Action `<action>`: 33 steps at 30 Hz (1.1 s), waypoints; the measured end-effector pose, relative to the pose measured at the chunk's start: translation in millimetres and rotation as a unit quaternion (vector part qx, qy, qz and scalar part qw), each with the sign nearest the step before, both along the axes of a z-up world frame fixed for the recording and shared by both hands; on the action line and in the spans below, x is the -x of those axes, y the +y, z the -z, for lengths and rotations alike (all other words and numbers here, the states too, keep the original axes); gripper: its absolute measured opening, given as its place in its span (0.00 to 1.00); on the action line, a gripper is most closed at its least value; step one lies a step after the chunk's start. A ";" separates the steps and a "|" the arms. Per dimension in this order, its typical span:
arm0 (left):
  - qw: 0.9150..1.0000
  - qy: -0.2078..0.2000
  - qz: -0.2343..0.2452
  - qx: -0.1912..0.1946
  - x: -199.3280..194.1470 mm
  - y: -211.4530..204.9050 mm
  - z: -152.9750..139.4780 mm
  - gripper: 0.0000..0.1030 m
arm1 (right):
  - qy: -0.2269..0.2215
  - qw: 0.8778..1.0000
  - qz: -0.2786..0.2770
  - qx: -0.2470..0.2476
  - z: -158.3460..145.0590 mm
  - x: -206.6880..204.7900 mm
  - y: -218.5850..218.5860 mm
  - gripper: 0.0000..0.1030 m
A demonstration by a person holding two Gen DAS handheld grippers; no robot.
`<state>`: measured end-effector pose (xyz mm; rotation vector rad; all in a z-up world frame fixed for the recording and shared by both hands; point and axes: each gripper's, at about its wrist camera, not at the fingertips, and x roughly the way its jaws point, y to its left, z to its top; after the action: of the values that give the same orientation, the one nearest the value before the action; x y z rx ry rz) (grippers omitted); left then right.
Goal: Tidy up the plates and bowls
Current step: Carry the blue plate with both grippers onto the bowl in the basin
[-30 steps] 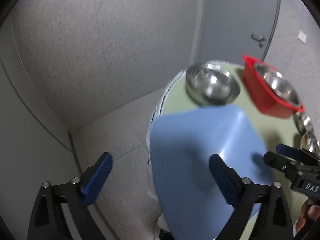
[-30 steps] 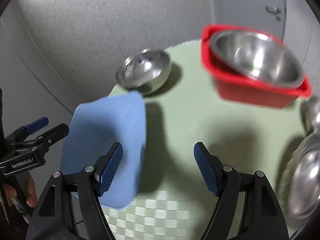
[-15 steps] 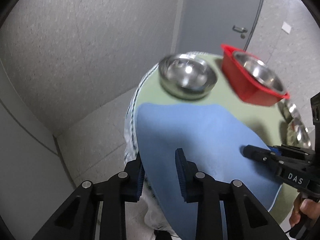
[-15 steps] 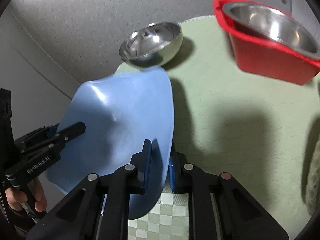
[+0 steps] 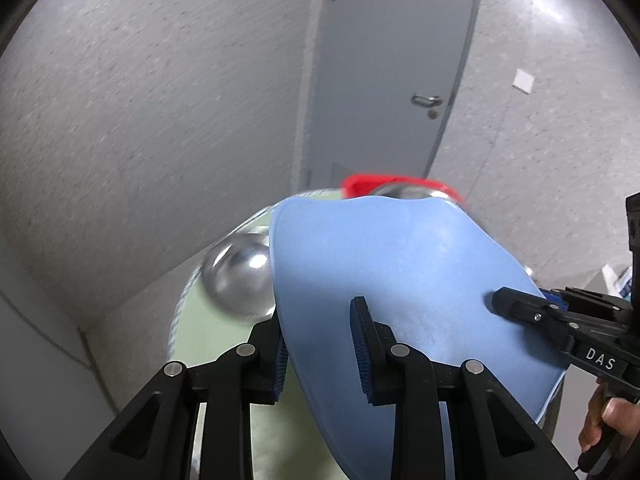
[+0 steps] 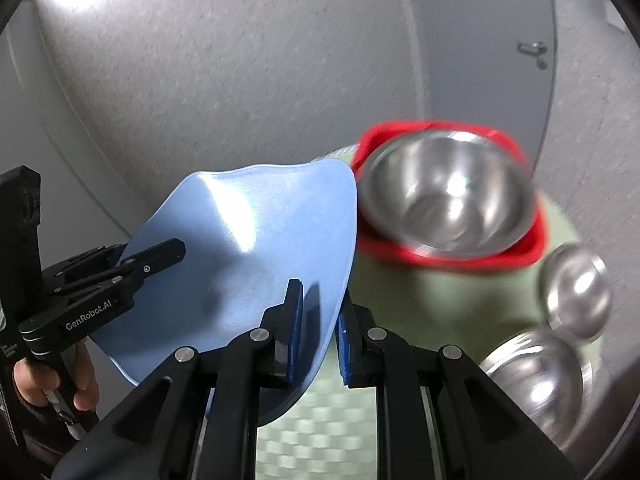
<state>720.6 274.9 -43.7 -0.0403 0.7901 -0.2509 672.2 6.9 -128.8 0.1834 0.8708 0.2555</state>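
The left gripper (image 5: 320,354) is clamped on one edge of the blue plate (image 5: 400,280), its rim pinched between the two blue-padded fingers (image 5: 359,354), and the right gripper (image 6: 318,336) pinches the opposite edge the same way, so the plate hangs between both tools, lifted and tilted above the green cloth of the table (image 6: 440,292). From the left wrist view, a steel bowl (image 5: 240,280) sits on the cloth just past the outer finger, partly hidden behind the plate's edge. From the right wrist view, beyond the fingertips and a little to their right, a red tub (image 6: 536,240) holds a larger steel bowl (image 6: 448,200); the plate's far corner nearly meets its rim. Farther right of the fingers lie two more steel bowls (image 6: 576,288), blurred. The step in hand looks like carrying the plate to its stacking spot. The next move likely calls for both grippers travelling together at a matched tilt, clearing the tub's rim, then lowering before either grip opens.
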 end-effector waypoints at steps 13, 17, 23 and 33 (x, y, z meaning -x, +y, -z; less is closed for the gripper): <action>0.999 0.026 0.029 -0.014 -128.7 -107.5 38.4 0.24 | 0.006 0.998 0.054 0.016 2.4 -59.4 -111.7 0.15; 0.999 0.037 0.025 -0.031 -167.5 -128.5 56.3 0.24 | 0.021 0.998 0.057 0.017 15.7 -78.9 -126.7 0.15; 0.997 0.057 0.019 -0.046 -204.6 -152.4 79.0 0.24 | 0.041 0.997 0.053 0.025 35.0 -96.2 -138.2 0.15; 0.995 0.080 0.024 -0.059 -244.3 -165.7 108.5 0.28 | 0.055 0.996 0.045 0.047 53.3 -111.2 -137.4 0.18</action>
<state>964.9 109.2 -152.2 0.0702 0.9655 -0.2492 783.4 -130.4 -182.0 0.1498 0.9784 0.1214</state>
